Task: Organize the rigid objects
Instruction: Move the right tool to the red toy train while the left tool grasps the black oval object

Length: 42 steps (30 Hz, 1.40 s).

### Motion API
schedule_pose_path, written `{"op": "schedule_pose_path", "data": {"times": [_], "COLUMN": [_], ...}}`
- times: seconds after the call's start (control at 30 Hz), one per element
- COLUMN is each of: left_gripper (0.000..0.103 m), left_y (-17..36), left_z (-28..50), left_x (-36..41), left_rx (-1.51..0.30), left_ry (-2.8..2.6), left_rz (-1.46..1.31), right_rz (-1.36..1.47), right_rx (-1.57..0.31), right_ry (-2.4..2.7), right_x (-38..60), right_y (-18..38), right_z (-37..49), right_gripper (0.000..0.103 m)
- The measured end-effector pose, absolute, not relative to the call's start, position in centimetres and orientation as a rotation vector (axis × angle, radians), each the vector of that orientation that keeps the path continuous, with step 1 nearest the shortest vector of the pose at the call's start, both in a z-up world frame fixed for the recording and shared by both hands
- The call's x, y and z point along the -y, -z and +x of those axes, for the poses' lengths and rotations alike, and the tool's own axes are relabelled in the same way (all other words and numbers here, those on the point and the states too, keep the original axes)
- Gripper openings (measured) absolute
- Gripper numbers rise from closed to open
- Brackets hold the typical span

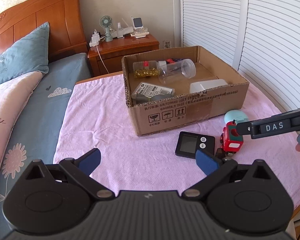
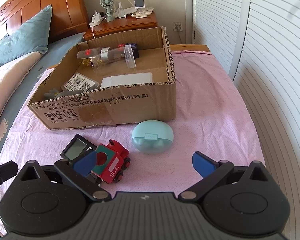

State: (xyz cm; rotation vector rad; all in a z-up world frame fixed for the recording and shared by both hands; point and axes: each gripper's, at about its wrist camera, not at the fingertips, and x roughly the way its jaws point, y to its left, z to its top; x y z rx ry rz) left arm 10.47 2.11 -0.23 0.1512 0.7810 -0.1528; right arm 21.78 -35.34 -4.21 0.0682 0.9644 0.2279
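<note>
My left gripper [image 1: 149, 162] is open and empty over bare pink cloth, left of the loose items. A black digital timer [image 1: 194, 144] lies just beyond its right pad, with a red toy train [image 1: 231, 140] and a light-blue earbud case [image 1: 235, 116] further right. A finger [image 1: 270, 127] of the right gripper reaches in above the train. In the right wrist view my right gripper [image 2: 145, 164] is open and empty. The train [image 2: 112, 164] sits by its left pad, the timer [image 2: 76, 147] behind that, and the case [image 2: 152, 139] lies ahead between the fingers.
An open cardboard box [image 1: 190, 108] [image 2: 120, 108] on the pink cloth holds clear jars, a grey labelled pack and a white container. A bed with pillows lies left, a cluttered nightstand [image 1: 122, 48] behind, and white louvred doors [image 2: 270, 80] right.
</note>
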Motion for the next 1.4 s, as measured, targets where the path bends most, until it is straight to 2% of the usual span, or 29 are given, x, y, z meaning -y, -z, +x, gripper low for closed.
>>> {"op": "schedule_pose_path", "data": {"times": [0.77, 1.0, 1.23, 1.4], "left_gripper": [0.101, 0.101, 0.101, 0.101], "left_y": [1.4, 1.5, 1.7, 1.9], "left_z": [10.4, 10.5, 10.3, 10.3], "left_x": [-3.1, -2.9, -2.5, -1.7], "left_rx": [-0.806, -0.814, -0.831, -0.856], "left_ry": [0.186, 0.189, 0.208, 0.267], "left_rz": [0.102, 0.102, 0.102, 0.101], "right_rz": [-0.005, -0.059, -0.250, -0.212], "right_rx": [-1.001, -0.978, -0.962, -0.954], "right_ry": [-0.078, -0.201, -0.306, -0.324], "right_x": [38.9, 38.6, 35.7, 35.8], "right_y": [5.5, 5.6, 7.8, 8.5], "right_z": [20.5, 19.0, 18.9, 20.0], "right_gripper": [0.103, 0.103, 0.103, 0.103]}}
